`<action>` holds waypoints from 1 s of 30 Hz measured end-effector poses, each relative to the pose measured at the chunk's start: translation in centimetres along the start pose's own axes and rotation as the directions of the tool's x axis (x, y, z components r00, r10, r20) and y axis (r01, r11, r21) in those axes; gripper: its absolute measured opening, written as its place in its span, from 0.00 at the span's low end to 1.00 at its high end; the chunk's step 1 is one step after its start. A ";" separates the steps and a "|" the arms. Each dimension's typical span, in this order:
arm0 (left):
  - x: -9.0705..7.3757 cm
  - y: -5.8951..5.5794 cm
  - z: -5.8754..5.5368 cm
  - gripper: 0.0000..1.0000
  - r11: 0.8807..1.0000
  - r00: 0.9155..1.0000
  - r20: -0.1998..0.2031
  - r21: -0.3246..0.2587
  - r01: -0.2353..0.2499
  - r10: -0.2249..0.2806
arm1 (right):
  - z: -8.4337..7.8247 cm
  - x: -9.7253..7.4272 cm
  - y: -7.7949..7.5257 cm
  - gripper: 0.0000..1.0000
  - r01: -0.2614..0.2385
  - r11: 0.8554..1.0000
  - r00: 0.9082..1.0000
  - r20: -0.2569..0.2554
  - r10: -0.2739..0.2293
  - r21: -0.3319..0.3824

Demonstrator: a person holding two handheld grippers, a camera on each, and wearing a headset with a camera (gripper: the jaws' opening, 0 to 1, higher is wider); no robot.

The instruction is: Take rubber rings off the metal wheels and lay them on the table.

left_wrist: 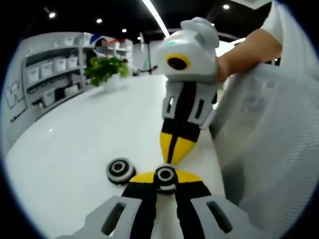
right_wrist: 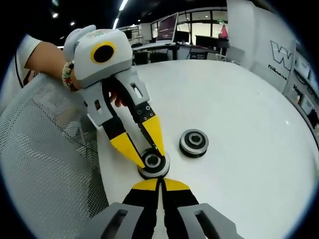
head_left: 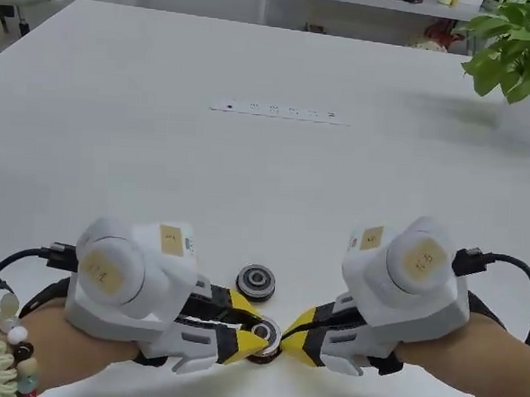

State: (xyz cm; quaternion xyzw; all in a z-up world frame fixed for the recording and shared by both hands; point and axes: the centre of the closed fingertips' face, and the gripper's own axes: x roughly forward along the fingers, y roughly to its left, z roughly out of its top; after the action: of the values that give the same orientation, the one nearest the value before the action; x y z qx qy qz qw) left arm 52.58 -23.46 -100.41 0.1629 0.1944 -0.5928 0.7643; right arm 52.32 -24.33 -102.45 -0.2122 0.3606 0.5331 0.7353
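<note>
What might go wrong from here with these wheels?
The left tool pinches the wheel by its tips alone, so it may slip out when the shut right tool pulls at it. The spare wheel lies close and may get knocked. Both sit near the table edge and might fall off.

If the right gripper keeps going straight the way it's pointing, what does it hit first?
The right gripper, tips shut, points at the metal wheel clamped in the left gripper, just ahead; they may already touch.

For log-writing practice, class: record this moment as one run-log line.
left gripper: fingers clamp near wheel | right gripper: shut, tips at its rim | far wheel: flat on table, untouched
</note>
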 end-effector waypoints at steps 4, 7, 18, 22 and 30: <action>-0.1 0.0 0.0 0.14 1.000 1.000 0.019 -0.016 0.004 -0.004 | 0.0 0.0 -0.2 0.00 0.000 0.996 1.000 0.007 0.000 0.088; -0.2 0.2 -0.1 0.14 0.999 0.999 0.032 -0.032 0.004 -0.003 | 0.0 0.0 -0.6 0.00 0.005 0.988 1.000 0.018 -0.008 0.153; -0.3 0.1 0.0 0.14 0.999 0.999 0.041 -0.033 0.009 -0.008 | 0.1 -0.4 -0.8 0.00 -0.051 0.928 0.998 0.062 0.031 0.368; -0.3 0.1 0.0 0.14 0.999 0.999 0.043 -0.032 0.010 -0.008 | 0.2 -0.6 -0.7 0.00 -0.073 0.898 0.996 0.079 0.043 0.434; -0.3 0.1 0.0 0.14 0.999 0.999 0.052 -0.034 0.009 -0.008 | 0.5 -0.8 -0.7 0.00 -0.123 0.817 0.990 0.125 0.064 0.563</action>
State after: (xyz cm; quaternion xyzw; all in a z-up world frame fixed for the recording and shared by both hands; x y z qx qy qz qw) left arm 52.58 -23.23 -100.25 0.1337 0.1853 -0.5967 0.7692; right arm 53.01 -24.72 -101.62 0.0617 0.4759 0.4467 0.7551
